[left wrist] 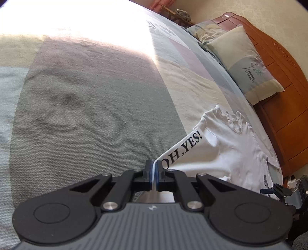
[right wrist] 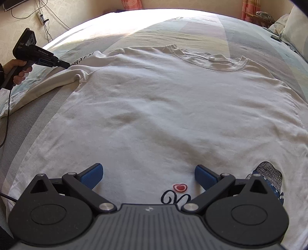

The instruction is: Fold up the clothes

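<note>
A white T-shirt (right wrist: pixel 163 107) lies spread flat on the bed, collar (right wrist: pixel 209 59) toward the far side, with a small heart print (right wrist: pixel 180 187) near its hem. My left gripper (left wrist: pixel 154 170) is shut on the shirt's sleeve (left wrist: pixel 184 148), which carries the words "OH,YES!", and holds it slightly lifted. In the right wrist view that left gripper (right wrist: pixel 66 65) shows at the far left, held by a hand (right wrist: pixel 18 72), pinching the sleeve end. My right gripper (right wrist: pixel 149 176) hovers open over the shirt's lower part, nothing between its blue pads (right wrist: pixel 92 176).
The bed cover (left wrist: pixel 80 92) is pastel patchwork, with bright sunlight across its far part. Pillows (left wrist: pixel 244 65) lean on a wooden headboard (left wrist: pixel 284 107) to the right in the left wrist view. A power strip with cables (right wrist: pixel 41 18) hangs on the wall.
</note>
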A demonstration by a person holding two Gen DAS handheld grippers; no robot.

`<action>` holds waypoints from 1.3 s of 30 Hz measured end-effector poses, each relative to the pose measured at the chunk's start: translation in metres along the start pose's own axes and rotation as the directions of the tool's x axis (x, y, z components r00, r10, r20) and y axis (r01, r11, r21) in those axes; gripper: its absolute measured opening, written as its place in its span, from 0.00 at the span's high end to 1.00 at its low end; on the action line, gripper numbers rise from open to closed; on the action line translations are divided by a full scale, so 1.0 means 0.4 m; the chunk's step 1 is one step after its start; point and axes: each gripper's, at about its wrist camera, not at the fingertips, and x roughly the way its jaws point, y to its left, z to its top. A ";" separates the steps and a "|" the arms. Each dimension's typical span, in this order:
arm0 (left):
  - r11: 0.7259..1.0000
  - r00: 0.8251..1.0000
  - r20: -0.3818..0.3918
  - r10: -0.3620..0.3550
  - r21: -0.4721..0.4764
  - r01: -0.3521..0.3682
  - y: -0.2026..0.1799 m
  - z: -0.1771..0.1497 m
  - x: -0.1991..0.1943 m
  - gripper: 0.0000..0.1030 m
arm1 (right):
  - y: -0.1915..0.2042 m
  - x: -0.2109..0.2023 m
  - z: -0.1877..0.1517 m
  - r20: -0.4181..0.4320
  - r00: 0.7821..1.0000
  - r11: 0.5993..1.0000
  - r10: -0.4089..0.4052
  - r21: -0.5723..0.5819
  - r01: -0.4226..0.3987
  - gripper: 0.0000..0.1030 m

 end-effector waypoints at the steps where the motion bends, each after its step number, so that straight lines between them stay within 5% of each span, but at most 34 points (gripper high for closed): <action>1: 1.000 1.000 0.009 0.013 -0.004 -0.013 0.001 -0.010 -0.014 0.95 | 0.002 0.001 0.000 -0.002 1.000 1.000 -0.005 -0.005 0.005 0.00; 3: 0.999 0.999 0.026 0.040 -0.013 -0.040 0.003 -0.030 -0.043 0.95 | 0.006 0.002 -0.001 -0.006 1.000 1.000 -0.013 -0.016 0.013 0.00; 16: 0.975 0.968 0.130 0.214 -0.082 -0.205 0.015 -0.162 -0.230 0.58 | 0.023 0.001 -0.020 0.010 0.999 0.997 -0.039 -0.071 0.039 0.00; 22: 0.910 0.918 0.198 0.343 -0.311 -0.273 0.105 -0.333 -0.394 0.52 | 0.010 -0.011 -0.027 0.018 1.000 0.999 -0.016 -0.035 0.016 0.00; 31: 0.825 0.862 0.290 0.415 -0.520 -0.222 0.194 -0.523 -0.466 0.38 | 0.024 -0.016 -0.040 0.014 0.999 0.998 -0.039 -0.054 0.040 0.00; 35: 0.846 0.884 0.337 0.325 -0.520 -0.113 0.209 -0.513 -0.443 0.35 | 0.022 -0.024 -0.041 0.004 0.999 0.999 -0.034 -0.032 0.034 0.00; 39: 0.858 0.866 0.404 0.294 -0.511 -0.053 0.235 -0.531 -0.430 0.36 | 0.024 -0.032 -0.047 0.000 0.999 0.999 -0.033 -0.017 0.033 0.00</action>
